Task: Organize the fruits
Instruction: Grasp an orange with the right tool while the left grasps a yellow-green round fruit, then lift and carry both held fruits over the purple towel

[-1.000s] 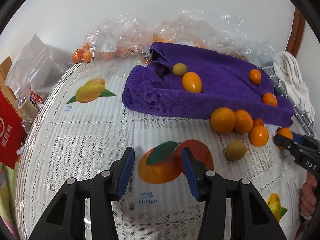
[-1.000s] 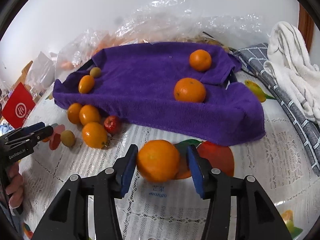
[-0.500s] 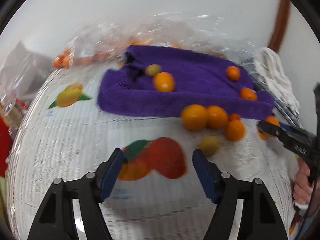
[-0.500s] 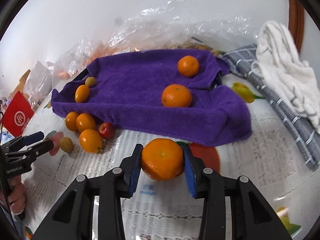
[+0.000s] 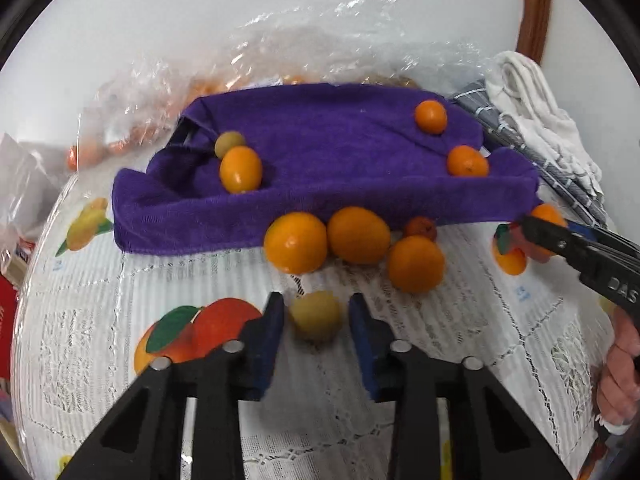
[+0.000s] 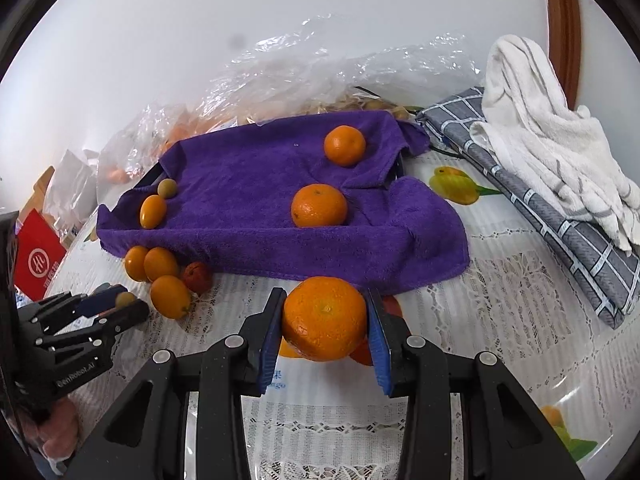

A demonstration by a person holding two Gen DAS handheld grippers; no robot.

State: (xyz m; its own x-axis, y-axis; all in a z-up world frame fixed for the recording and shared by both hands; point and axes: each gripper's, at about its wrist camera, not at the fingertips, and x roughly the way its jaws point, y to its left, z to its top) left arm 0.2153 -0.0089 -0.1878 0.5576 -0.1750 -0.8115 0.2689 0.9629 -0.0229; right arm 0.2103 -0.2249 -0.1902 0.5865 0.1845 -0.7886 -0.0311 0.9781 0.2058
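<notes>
A purple towel (image 5: 320,168) lies across the table with two oranges (image 5: 430,117) at its right and an orange kumquat (image 5: 240,169) with a green fruit (image 5: 229,143) at its left. Three orange fruits (image 5: 295,242) and a small red one (image 5: 420,227) sit on the cloth before the towel. My left gripper (image 5: 316,318) is open around a small yellow-green fruit (image 5: 316,317), apart from both pads. My right gripper (image 6: 325,316) is shut on an orange (image 6: 324,318), held just in front of the towel (image 6: 260,208).
Clear plastic bags (image 5: 280,68) with more fruit lie behind the towel. A grey checked cloth (image 6: 560,208) and a white towel (image 6: 552,136) lie at the right. A red box (image 6: 36,256) stands at the left edge. The table has a white lace cloth (image 5: 440,360).
My left gripper moved right and forward until the yellow-green fruit sits between its open fingers. My right gripper closed on the orange and lifted it toward the towel.
</notes>
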